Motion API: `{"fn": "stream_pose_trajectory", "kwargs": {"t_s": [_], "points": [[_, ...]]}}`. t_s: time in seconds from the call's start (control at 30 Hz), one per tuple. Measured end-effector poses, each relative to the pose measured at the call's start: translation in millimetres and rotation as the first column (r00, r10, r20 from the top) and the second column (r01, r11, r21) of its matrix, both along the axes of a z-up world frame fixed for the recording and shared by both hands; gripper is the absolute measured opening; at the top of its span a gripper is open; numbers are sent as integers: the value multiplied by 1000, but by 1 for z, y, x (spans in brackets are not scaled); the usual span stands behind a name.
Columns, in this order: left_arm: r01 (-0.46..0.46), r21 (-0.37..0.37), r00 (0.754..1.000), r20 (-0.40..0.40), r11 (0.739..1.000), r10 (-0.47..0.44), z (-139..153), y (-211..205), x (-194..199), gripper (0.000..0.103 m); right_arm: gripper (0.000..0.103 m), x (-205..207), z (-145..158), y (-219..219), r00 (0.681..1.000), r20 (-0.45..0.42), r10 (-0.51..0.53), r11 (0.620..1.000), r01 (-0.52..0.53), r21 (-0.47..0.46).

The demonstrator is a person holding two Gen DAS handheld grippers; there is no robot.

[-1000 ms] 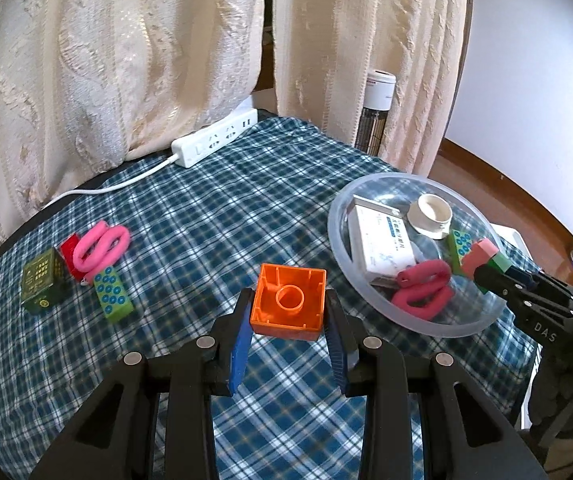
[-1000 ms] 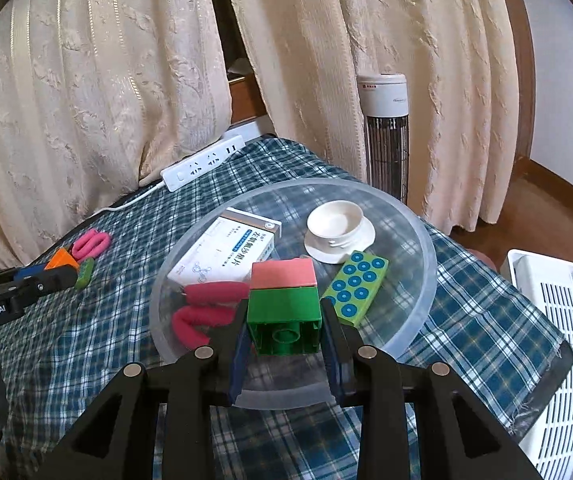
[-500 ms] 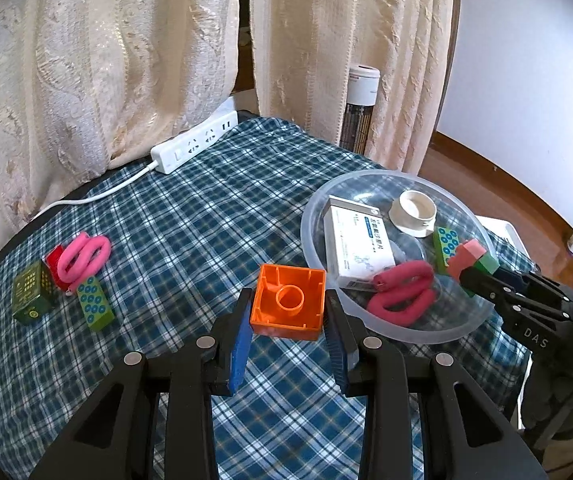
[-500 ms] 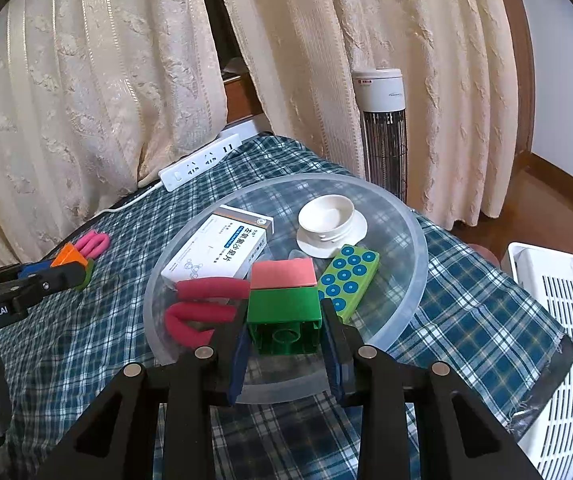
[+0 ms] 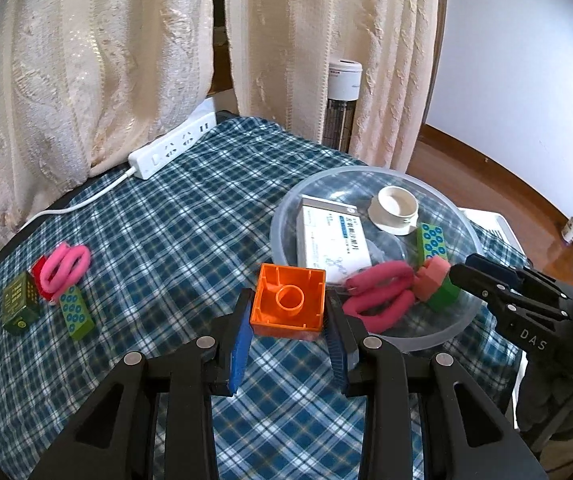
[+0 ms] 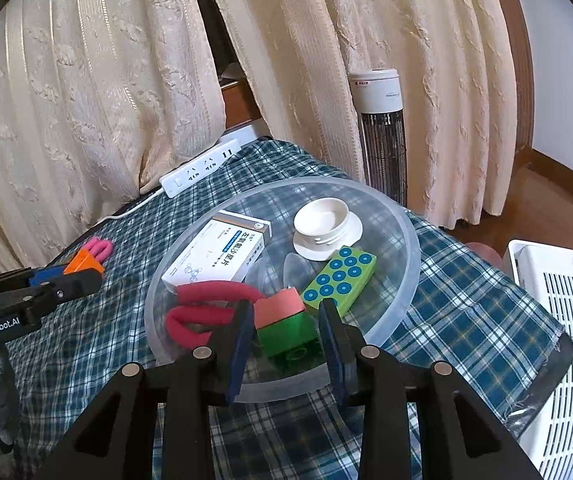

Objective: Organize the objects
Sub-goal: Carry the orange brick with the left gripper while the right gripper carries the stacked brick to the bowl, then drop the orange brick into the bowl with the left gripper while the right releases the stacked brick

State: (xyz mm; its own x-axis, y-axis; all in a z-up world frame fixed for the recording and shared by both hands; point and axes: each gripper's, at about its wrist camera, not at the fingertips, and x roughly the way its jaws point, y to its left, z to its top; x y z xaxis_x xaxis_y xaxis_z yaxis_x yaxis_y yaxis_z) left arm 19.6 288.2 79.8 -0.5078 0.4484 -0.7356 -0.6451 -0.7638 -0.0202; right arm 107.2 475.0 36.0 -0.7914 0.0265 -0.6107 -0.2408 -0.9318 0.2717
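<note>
My left gripper [image 5: 288, 312] is shut on an orange brick [image 5: 288, 300], hollow side up, held just left of the clear bowl [image 5: 426, 344]. Inside the bowl lies a pink-and-green brick [image 6: 286, 322], tilted on the bottom. My right gripper [image 6: 284, 306] stands around it with its jaws slightly apart and the pads off the brick. The bowl also holds a white medicine box [image 6: 222, 248], a white lid [image 6: 326, 228], a green dotted block [image 6: 340, 280] and a dark pink hair tie [image 6: 202, 308].
At the left on the checked cloth lie a pink hair tie [image 5: 66, 270], a red brick [image 5: 38, 280], a green dotted block [image 5: 76, 312] and a dark green box [image 5: 18, 308]. A power strip [image 5: 170, 152] lies at the back. A white rack [image 6: 554, 320] stands past the right edge.
The left gripper has carried the orange brick right, up to the bowl. The pink-and-green brick has slipped out of the right jaws and tipped onto the bowl's bottom.
</note>
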Motion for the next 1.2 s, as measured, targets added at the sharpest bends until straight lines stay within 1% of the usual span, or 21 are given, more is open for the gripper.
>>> {"fn": "stream_pose_trajectory", "kwargs": {"t_s": [0.47, 0.7, 0.87, 0.9, 0.93, 1.0, 1.2], "points": [[93, -1, 996, 12, 996, -93, -5, 43, 11, 35, 36, 8, 2, 10, 999, -33, -11, 1000, 11, -14], [133, -6, 990, 43, 991, -133, -17, 62, 12, 35, 36, 9, 2, 13, 999, -44, -15, 1000, 13, -28], [167, 7, 984, 59, 986, -167, -22, 71, 15, 36, 36, 9, 0, 15, 999, -43, -15, 999, 14, -37], [173, 10, 983, 68, 985, -173, -23, 73, 15, 41, 36, 9, -1, 16, 999, -42, -17, 999, 15, -38], [177, 15, 981, 81, 984, -178, -25, 74, 14, 50, 36, 9, -1, 16, 999, -41, -18, 999, 16, -39], [169, 29, 981, 91, 985, -171, -27, 72, 13, 58, 36, 10, -1, 17, 999, -42, -21, 999, 19, -41], [157, 33, 983, 95, 987, -160, -27, 63, 13, 58, 37, 11, -1, 17, 999, -44, -21, 999, 19, -41]]}}
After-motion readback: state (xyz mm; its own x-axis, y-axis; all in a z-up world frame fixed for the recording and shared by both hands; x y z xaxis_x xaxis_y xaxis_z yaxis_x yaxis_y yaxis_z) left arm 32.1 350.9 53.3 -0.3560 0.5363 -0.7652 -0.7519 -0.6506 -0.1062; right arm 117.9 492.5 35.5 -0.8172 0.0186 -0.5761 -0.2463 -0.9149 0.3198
